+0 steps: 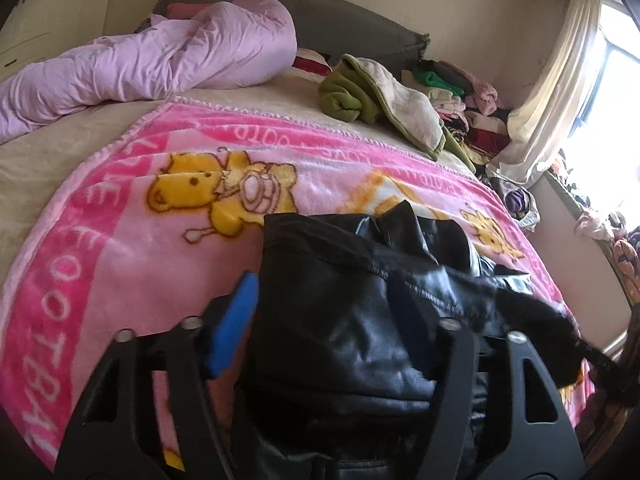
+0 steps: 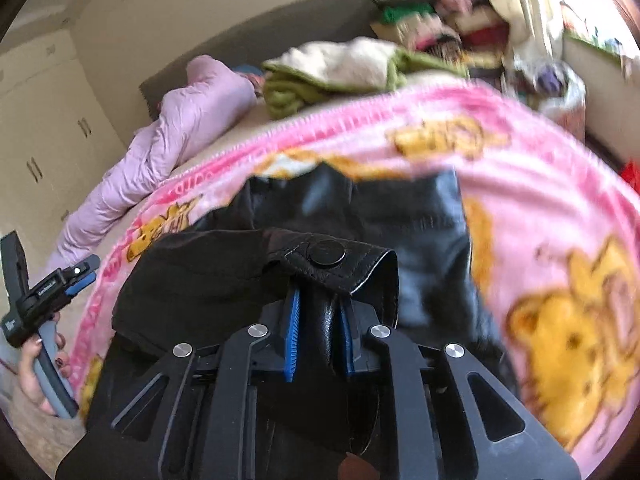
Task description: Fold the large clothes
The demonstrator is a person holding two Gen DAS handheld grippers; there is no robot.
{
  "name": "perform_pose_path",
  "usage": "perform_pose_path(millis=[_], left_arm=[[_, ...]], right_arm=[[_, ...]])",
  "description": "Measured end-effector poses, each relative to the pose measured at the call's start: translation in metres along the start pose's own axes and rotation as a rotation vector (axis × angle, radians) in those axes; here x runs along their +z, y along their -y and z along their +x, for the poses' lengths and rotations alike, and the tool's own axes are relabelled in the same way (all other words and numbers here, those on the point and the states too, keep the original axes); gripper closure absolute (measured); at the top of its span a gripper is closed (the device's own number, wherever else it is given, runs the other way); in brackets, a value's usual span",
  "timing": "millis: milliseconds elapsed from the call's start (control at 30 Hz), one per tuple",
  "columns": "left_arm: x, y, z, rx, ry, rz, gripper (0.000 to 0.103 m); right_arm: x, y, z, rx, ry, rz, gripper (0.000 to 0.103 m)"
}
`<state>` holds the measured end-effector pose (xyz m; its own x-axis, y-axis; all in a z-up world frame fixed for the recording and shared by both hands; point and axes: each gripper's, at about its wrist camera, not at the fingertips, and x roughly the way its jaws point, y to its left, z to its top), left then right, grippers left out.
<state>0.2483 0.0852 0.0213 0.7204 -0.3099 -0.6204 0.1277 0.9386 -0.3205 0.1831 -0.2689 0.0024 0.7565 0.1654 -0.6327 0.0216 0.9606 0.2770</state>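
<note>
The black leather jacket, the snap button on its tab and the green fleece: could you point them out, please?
black leather jacket (image 1: 340,320): left wrist view, its body.
snap button (image 2: 328,253): right wrist view, its centre.
green fleece (image 1: 340,100): left wrist view, rolled part.

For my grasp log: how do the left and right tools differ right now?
The right tool has its blue pads shut on a fold of the black jacket, just below its snap tab; the left tool stands open, with jacket between its fingers but no clamp visible. The right view is blurred; the left view is sharp. Both point along the pink blanket.
</note>
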Motion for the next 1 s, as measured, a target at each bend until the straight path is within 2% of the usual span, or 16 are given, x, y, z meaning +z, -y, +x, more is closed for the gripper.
perform_pose_path(millis=[67,200,367,533,733,833,1000], left_arm=[[0.000,0.003,0.001,-0.006,-0.003,0.011,0.060],[-0.001,0.011,0.006,-0.020,-0.010,0.038,0.070],[-0.003,0.028,0.023,-0.036,-0.047,0.071,0.070],[-0.010,0.049,0.042,-0.064,-0.103,0.147,0.070],[-0.027,0.067,0.074,-0.021,-0.198,0.219,0.070],[-0.032,0.070,0.077,-0.002,-0.206,0.250,0.070],[-0.036,0.068,0.080,-0.006,-0.216,0.239,0.070]], right_arm=[[0.010,-0.006,-0.005,-0.011,0.026,-0.041,0.087],[0.027,-0.010,-0.014,-0.027,0.072,-0.100,0.087],[0.040,-0.006,-0.013,-0.045,0.078,-0.119,0.087],[0.041,0.000,-0.004,-0.072,0.070,-0.134,0.087],[0.036,0.010,0.008,-0.092,0.051,-0.106,0.087],[0.033,0.014,0.013,-0.102,0.038,-0.095,0.087],[0.029,0.020,0.022,-0.118,0.015,-0.068,0.082]])
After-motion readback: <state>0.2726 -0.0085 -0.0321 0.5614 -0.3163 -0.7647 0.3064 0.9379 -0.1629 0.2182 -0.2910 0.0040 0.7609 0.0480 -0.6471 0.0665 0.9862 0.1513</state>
